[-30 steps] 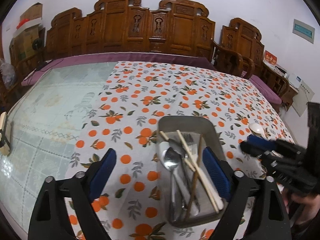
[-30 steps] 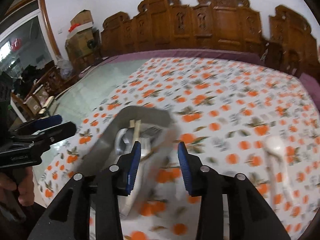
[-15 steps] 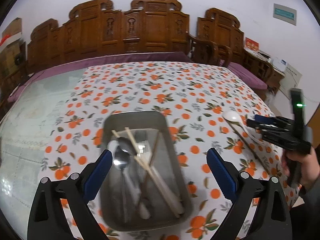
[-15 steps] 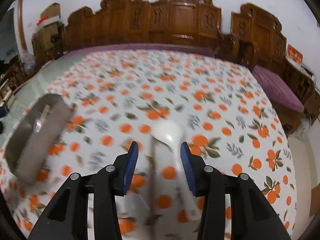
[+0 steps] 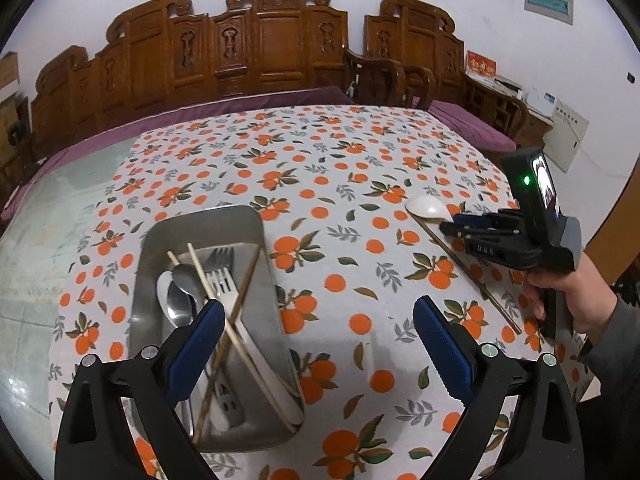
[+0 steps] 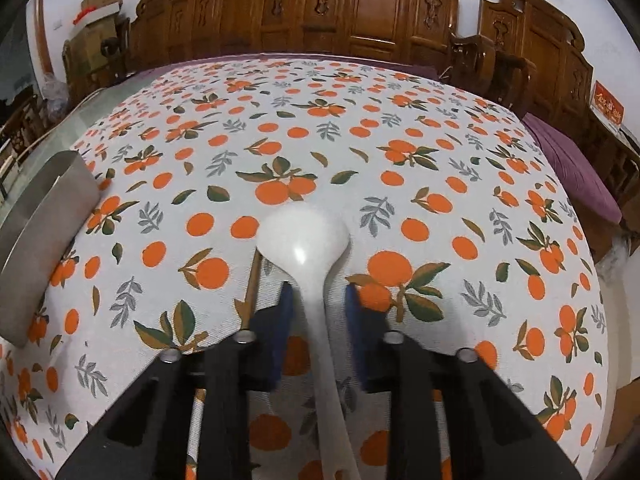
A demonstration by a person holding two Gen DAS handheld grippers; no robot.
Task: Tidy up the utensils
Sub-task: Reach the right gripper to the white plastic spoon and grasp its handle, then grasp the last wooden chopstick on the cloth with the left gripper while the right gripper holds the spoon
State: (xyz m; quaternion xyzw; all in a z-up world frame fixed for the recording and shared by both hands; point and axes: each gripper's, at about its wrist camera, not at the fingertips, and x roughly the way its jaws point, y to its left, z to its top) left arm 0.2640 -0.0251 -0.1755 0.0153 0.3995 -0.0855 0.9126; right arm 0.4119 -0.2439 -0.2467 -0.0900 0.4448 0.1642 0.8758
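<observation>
The right gripper (image 6: pixel 316 300) is closing its blue-padded jaws around the white plastic spoon's (image 6: pixel 306 240) handle, pads not yet pressing; the left gripper (image 5: pixel 316 332) is hovering wide open

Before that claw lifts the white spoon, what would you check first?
1. Spoon handle between right gripper pads: ok.
2. Pads pressing the handle: not ok, jaws closing, gaps show either side.
3. Chopstick beside the spoon clear of the pads: cannot tell.
4. Tray has room: ok, though already crowded.
5. Left gripper open, holding nothing, out of the way: ok.
</observation>
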